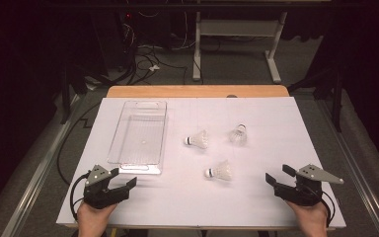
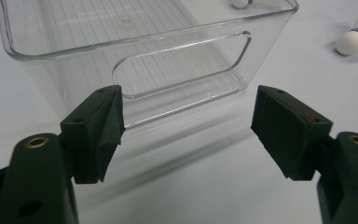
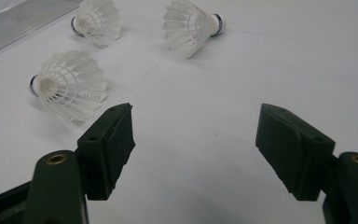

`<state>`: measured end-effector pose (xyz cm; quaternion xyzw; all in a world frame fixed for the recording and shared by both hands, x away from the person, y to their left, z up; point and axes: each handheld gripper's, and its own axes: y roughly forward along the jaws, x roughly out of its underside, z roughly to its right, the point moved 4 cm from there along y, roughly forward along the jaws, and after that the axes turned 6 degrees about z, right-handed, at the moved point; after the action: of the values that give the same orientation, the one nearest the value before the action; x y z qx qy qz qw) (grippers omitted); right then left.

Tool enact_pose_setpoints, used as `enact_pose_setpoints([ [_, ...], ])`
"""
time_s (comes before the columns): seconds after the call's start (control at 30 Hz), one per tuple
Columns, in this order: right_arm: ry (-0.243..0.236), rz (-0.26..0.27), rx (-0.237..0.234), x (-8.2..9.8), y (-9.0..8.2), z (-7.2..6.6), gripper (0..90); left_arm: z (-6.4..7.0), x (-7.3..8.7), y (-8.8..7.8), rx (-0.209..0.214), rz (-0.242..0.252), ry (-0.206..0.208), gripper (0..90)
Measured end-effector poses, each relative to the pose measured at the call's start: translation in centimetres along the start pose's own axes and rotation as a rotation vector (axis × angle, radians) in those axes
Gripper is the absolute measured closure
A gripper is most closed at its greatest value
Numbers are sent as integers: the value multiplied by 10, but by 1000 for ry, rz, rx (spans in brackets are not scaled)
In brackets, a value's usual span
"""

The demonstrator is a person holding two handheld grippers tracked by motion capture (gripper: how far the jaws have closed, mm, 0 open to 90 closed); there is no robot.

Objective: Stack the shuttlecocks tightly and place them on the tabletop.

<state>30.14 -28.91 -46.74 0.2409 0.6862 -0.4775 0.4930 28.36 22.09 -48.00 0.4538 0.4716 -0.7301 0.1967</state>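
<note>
Looking down from the high view, I have both tools resting low near the front edge of the white table [image 1: 276, 123]. My left tool [image 1: 124, 178] sits just short of the clear plastic bin [image 1: 128, 148], jaws spread apart with nothing between them. My right tool [image 1: 279, 176] is likewise wide apart and empty, aimed toward three shuttlecocks.

The bin is a long, shallow, transparent box with ribbed floor, rounded corners and a slot handle cut into the near end wall; in the left gripper view that handle wall [image 2: 182, 65] stands just beyond my matte black rubbery pads. The shuttlecocks are white, with flared feathery skirts and rounded cork tips banded in dark blue. The nearest shuttlecock [image 1: 219, 171] lies on its side, cork to the left; the middle shuttlecock [image 1: 198, 140] also lies on its side beside the bin; the far shuttlecock [image 1: 238, 134] is harder to read, and I cannot tell its tilt.

In the left gripper view the bin's far end is cut off at the top edge. In the right gripper view the nearest shuttlecock [image 3: 70, 84] is just ahead of my left jaw.

Bare table lies between the tools, and the shuttlecocks are well apart from each other.
</note>
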Motion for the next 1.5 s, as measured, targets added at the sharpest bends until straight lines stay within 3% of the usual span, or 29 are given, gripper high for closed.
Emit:
enact_pose_setpoints([
  [0.1,20,-33,-38,0,3,-5,307,0,0,0,0,2,-3,263],
  [0.4,-47,-96,-88,-2,11,-24,378,1,0,0,4,6,0,262],
  [0.67,-11,-126,-132,-6,17,-34,466,1,0,0,3,7,1,262],
  [0.77,-32,-126,-137,-7,18,-38,504,1,0,0,3,7,2,262],
  [1.07,-4,-169,-182,-8,26,-49,508,1,0,-1,4,10,6,262],
  [1.5,-34,-200,-226,-9,34,-68,509,1,-1,-1,5,14,8,262],
])
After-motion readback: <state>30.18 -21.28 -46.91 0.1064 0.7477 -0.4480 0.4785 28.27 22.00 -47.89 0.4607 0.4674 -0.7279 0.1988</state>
